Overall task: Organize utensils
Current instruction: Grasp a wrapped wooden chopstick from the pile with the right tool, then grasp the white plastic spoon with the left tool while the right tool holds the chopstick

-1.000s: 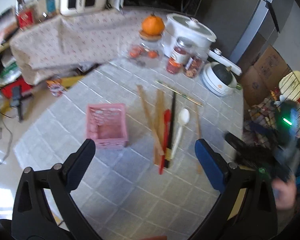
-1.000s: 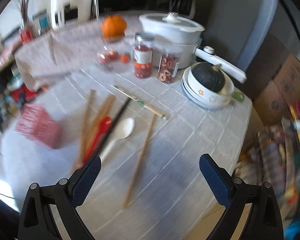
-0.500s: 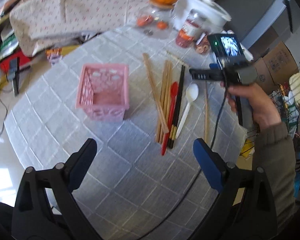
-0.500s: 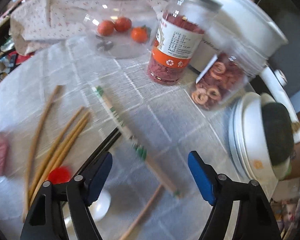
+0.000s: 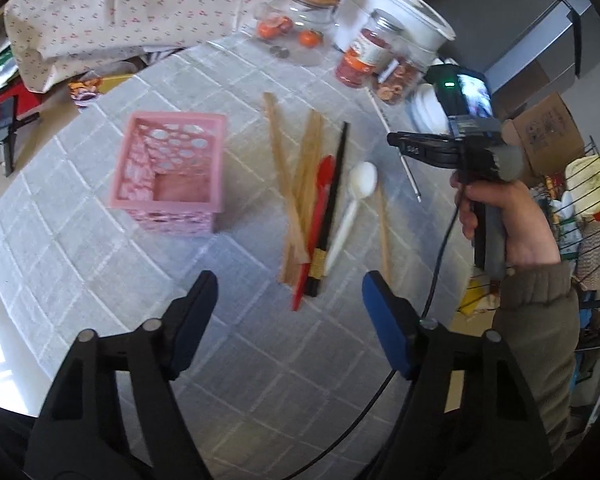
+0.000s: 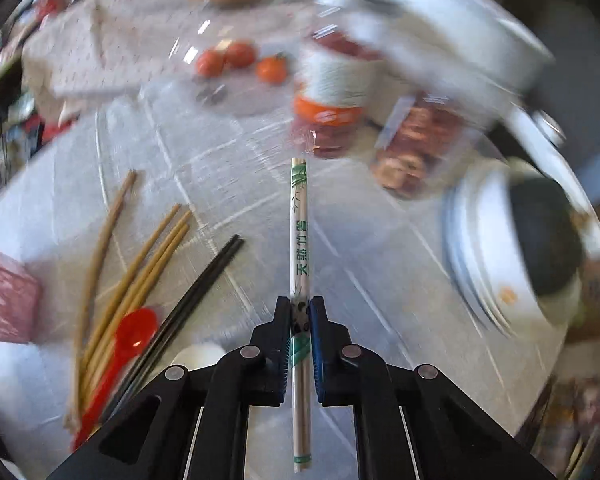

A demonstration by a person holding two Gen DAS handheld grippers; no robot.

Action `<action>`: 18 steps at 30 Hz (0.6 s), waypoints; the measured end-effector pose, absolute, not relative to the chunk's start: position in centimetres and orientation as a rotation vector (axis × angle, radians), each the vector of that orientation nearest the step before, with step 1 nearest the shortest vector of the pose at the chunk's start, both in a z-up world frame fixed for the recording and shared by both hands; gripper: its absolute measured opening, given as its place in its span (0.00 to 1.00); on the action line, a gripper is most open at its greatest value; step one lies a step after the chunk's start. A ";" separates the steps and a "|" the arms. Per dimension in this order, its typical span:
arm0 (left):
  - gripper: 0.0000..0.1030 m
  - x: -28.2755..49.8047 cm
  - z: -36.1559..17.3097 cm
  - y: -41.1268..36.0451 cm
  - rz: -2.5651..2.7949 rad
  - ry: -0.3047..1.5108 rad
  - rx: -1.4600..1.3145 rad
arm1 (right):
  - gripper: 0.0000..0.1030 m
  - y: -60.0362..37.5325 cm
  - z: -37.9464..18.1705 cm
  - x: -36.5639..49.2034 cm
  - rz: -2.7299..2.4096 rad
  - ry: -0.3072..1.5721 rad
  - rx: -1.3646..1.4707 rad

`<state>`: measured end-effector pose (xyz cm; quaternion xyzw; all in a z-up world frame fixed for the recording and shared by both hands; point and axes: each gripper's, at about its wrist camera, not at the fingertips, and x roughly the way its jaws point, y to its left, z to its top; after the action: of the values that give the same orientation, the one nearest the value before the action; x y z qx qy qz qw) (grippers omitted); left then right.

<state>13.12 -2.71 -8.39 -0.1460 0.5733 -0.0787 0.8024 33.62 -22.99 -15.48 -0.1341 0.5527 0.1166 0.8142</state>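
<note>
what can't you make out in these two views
- Right tool, shut on the wrapped chopsticks: whether they have left the table is unclear in the right wrist view.
- Jar labels: motion blur, right wrist view.
- Pink basket floor: partly hidden by its near wall, left wrist view.
- Red spoon handle: partly under the black chopsticks.

In the right wrist view the clear plastic jars (image 6: 332,92) and the white pot (image 6: 440,28) are smeared by blur. The pink plastic basket (image 6: 4,300) is cut off at the left edge. The white plastic spoon (image 6: 198,356) hides behind the right hand-held gripper (image 6: 300,320).
</note>
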 end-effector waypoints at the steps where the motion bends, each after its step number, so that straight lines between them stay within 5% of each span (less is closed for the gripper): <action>1: 0.70 13.3 -8.2 -3.3 -0.180 1.226 -0.320 | 0.09 -24.1 -14.5 33.1 0.235 1.176 -0.232; 11: 0.66 19.5 -9.5 -13.6 -0.257 1.236 -0.070 | 0.09 -32.9 -9.8 23.0 0.139 1.120 0.366; 18: 0.46 23.1 -15.8 -17.9 -0.221 1.339 0.181 | 0.09 -35.6 -10.2 19.8 0.139 1.085 0.453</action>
<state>23.14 -17.91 -15.84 0.0838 0.6184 -0.1022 0.7747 19.80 -35.60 -10.20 0.2135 0.5113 0.0657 0.8299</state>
